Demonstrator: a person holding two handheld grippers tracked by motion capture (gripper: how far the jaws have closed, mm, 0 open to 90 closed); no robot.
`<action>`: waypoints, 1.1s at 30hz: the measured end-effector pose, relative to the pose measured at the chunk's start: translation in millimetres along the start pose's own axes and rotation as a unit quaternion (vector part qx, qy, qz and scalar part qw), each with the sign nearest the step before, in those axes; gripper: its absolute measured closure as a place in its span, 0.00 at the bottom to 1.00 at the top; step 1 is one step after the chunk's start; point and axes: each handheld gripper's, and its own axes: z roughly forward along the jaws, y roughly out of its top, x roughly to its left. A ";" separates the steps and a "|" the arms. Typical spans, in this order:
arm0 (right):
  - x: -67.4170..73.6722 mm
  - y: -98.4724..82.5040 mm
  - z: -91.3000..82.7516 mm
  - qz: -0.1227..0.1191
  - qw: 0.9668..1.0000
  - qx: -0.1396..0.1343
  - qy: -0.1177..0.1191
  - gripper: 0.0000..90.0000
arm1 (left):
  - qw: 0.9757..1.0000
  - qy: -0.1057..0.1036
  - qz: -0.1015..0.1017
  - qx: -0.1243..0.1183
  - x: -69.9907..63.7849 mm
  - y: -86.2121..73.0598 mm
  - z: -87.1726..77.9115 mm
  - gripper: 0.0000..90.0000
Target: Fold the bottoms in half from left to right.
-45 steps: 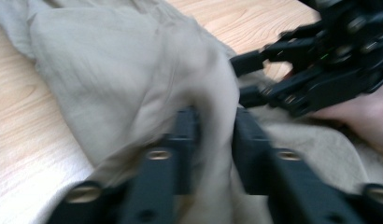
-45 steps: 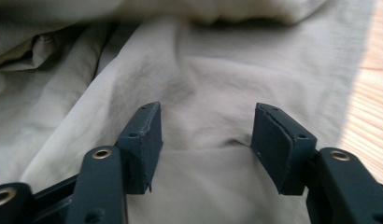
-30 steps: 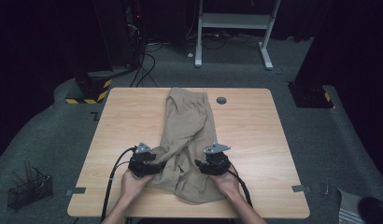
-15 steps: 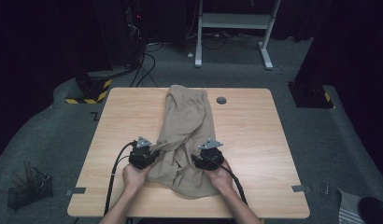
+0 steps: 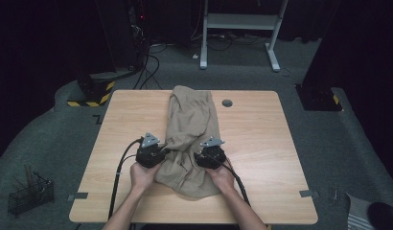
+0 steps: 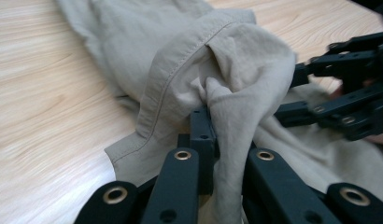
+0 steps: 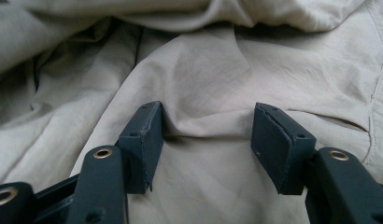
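Observation:
A beige garment lies lengthwise down the middle of the wooden table, rumpled at the near end. My left gripper is at its left edge, shut on a bunched fold of the fabric. The fold is pinched between the jaws and raised a little off the table. My right gripper rests on the garment's right side. It is open, with loose cloth bulging between its pads and not clamped. The right gripper also shows close by in the left gripper view.
A small round grommet sits in the table near the garment's far end. Bare wood lies on both sides of the cloth. On the floor stand a wire basket at the left and a white desk frame behind.
Both hands have moved away from the near edge, up the garment. The right gripper has shifted left, toward the other. The left gripper has pulled a fold of cloth upward.

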 end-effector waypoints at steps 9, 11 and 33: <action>-1.6 -6.6 -27.0 0.001 1.000 -0.020 0.010 0.49 | 1.000 0.007 0.013 -0.015 0.2 11.8 -12.3 0.95; 0.3 -9.4 -32.1 -0.014 1.000 -0.011 0.013 0.49 | 1.000 0.006 0.013 -0.019 1.2 11.7 -14.9 0.95; 2.7 -14.6 -22.9 -0.005 1.000 0.005 0.014 0.48 | 0.999 -0.036 0.039 0.003 -32.2 13.8 3.1 0.62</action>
